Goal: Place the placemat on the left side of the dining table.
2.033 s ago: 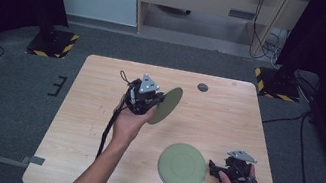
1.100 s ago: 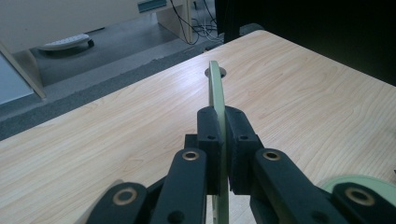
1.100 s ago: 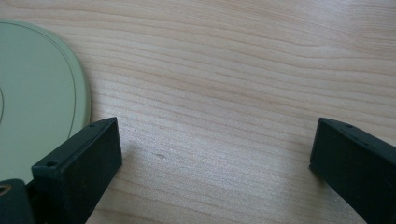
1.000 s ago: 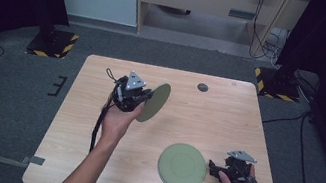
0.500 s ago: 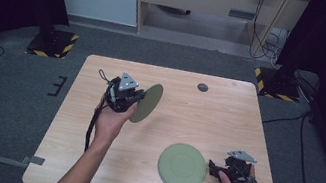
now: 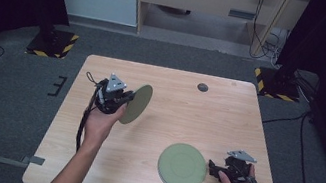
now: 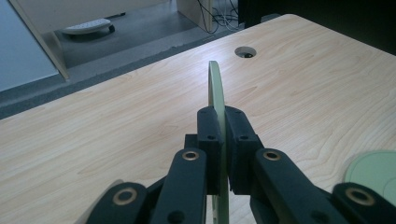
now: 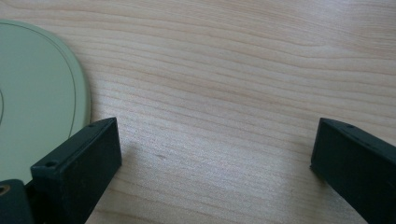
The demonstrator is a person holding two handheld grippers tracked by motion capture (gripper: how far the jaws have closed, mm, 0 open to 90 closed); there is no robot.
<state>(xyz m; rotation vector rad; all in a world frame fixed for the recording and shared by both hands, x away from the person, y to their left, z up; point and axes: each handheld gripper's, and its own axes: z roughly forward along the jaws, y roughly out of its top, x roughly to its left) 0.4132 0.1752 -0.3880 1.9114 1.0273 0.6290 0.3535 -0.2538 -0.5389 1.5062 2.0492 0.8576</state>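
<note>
Pinching a pale green plate [image 6: 137,103] by its rim, the left tongs [image 6: 125,98] hold it on edge above the wooden surface [image 6: 227,118]. In the left gripper view the two pads [image 7: 208,135] press on either face of the plate [image 7: 214,88], which runs straight ahead of them as a thin upright blade, clear of the surface. In the high view the disc leans a little, its broad face turned toward the far right corner.

Second item: a stack of like green plates [image 6: 182,166] lies flat near the front edge, down and to the right of the left tongs and well apart from them. The right tongs [image 6: 214,167] rest just beside that stack, jaws spread wide with nothing between them; the right gripper view has the stack's rim [image 8: 37,93] next to one pad [image 8: 79,163] and bare wood between the jaws.

Finding: the held plate's flat face stands nearly at right angles to the surface. Any setting down on this side appears to call for the left hand to roll the disc flat before lowering; otherwise the rim would likely meet the wood first. The right hand is by far the nearer to the stack. A small round cable hole [image 6: 203,87] lies beyond the held plate, to its right.
</note>
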